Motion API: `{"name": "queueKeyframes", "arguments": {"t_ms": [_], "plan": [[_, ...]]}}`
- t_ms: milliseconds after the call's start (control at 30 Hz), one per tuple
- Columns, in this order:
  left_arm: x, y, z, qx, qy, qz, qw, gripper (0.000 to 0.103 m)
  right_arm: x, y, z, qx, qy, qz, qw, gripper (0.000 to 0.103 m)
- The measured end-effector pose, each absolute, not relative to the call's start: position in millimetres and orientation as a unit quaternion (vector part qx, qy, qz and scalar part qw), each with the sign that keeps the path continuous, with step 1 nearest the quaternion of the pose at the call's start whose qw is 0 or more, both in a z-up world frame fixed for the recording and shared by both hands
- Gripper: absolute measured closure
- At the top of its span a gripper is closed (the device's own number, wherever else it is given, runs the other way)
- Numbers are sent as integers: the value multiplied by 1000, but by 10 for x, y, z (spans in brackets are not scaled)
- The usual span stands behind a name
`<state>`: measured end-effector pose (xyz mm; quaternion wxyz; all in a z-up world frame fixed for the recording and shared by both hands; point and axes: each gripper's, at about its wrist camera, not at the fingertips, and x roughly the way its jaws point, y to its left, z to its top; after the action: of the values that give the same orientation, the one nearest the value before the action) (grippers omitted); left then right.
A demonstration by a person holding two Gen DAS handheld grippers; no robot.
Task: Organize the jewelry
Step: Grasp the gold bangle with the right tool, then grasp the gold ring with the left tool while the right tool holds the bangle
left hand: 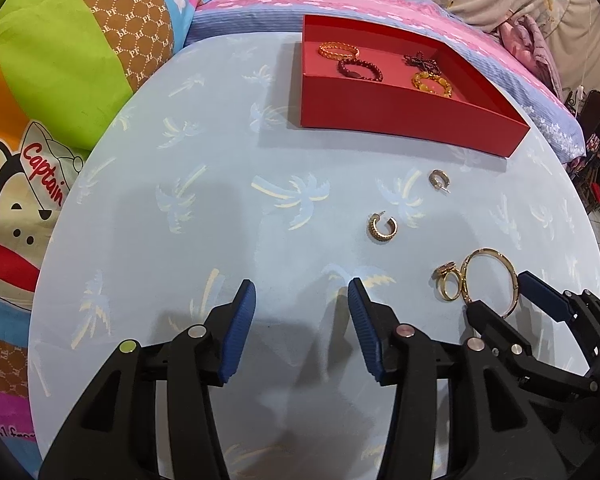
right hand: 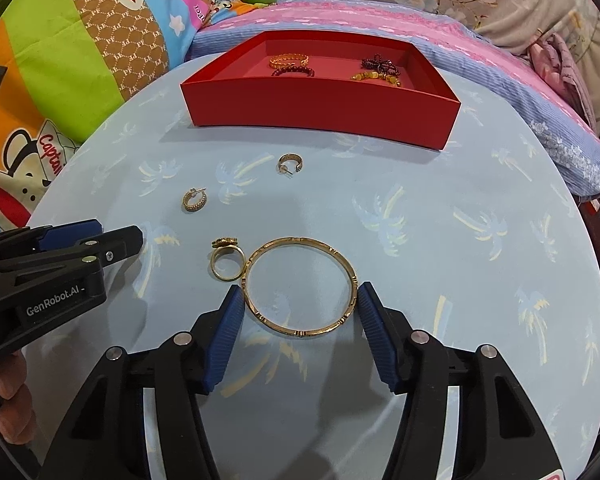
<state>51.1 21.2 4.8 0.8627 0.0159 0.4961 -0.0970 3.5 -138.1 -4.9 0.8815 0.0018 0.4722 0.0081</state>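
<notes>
A gold bangle lies flat on the round table, with my right gripper around it. Both blue pads touch its left and right sides. From the left wrist view the same bangle and right gripper sit at the lower right. A gold ring rests against the bangle's left. Two gold hoop earrings lie further out. The red box at the back holds several bracelets. My left gripper hovers open over bare cloth, nothing between its pads.
The table wears a pale blue palm-print cloth. Bright cartoon pillows crowd its left edge and a pink and blue bed lies behind the box. A hand holds the left gripper.
</notes>
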Motion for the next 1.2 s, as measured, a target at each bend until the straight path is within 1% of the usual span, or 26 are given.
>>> {"name": "queueKeyframes", "arguments": {"t_ms": [33,100,167,200,300,333,367,400,433,467,500,600,833,900,933,967,1200], "plan": [[508,202,50,16,496,-99,863,57,31,-1392,-45,3,472,8,882,48],[501,177,56,16,496,-105,862,57,26,-1425,-31,8,471,5,882,56],[491,133,66,16,495,-111,861,57,42,-1481,-18,16,474,2,880,86],[486,110,68,16,495,-114,861,57,56,-1508,-19,20,476,0,879,87],[473,22,66,21,495,-122,860,53,73,-1558,-16,23,479,3,878,87],[466,-5,65,24,494,-124,860,53,69,-1560,-9,23,478,2,878,84],[459,-24,65,25,494,-125,860,53,61,-1566,-5,23,476,-1,879,75],[455,-29,65,26,493,-126,860,53,56,-1567,0,23,474,-1,880,69],[452,-34,66,26,493,-126,860,52,52,-1572,7,23,471,-2,882,54],[453,-30,68,25,493,-125,861,52,52,-1571,21,23,467,-5,884,44],[457,-24,68,25,493,-125,861,52,62,-1564,38,21,462,-5,886,41],[478,12,69,19,494,-118,861,51,178,-1525,53,12,460,-2,888,38],[517,125,93,11,493,-105,863,51,481,-1481,-15,18,468,0,883,38],[531,142,89,7,495,-104,863,51,524,-1456,-54,14,470,-2,883,42],[534,140,86,7,495,-103,862,51,525,-1439,-61,5,465,-7,885,48],[539,136,83,8,496,-103,862,51,522,-1434,-60,1,462,-8,887,50],[522,17,76,12,499,-119,858,51,407,-1631,-22,24,459,-22,888,50]]}}
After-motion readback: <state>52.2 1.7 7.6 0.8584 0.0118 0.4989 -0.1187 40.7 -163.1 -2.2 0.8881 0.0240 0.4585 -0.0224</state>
